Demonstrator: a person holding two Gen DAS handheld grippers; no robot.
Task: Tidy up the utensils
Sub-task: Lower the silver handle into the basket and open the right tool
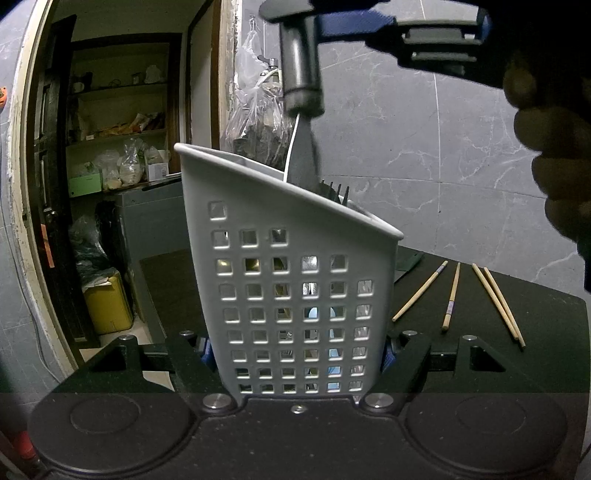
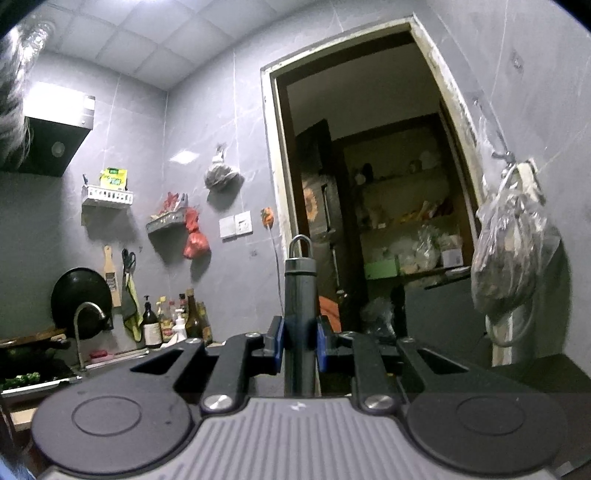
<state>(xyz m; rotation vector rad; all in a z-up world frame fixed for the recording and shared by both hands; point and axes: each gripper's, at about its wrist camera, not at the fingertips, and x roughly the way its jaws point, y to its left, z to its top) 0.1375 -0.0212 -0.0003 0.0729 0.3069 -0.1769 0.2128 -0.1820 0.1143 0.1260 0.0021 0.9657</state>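
Note:
A grey perforated utensil holder point(image 1: 291, 280) stands on the dark table, and my left gripper point(image 1: 297, 354) is shut on its lower sides. My right gripper point(image 2: 300, 345) is shut on the dark grey handle point(image 2: 299, 291) of a knife, held upright. In the left wrist view the right gripper point(image 1: 417, 33) is above the holder, and the knife point(image 1: 301, 110) points down with its blade inside the holder's top. A dark fork point(image 1: 334, 190) sticks out of the holder. Several wooden chopsticks point(image 1: 452, 295) lie on the table to the right.
The black table point(image 1: 546, 332) ends at the left beside an open doorway point(image 1: 110, 147) with pantry shelves. A plastic bag point(image 1: 255, 110) hangs on the marble wall behind the holder. A sink, faucet point(image 2: 83, 332) and bottles show far left in the right wrist view.

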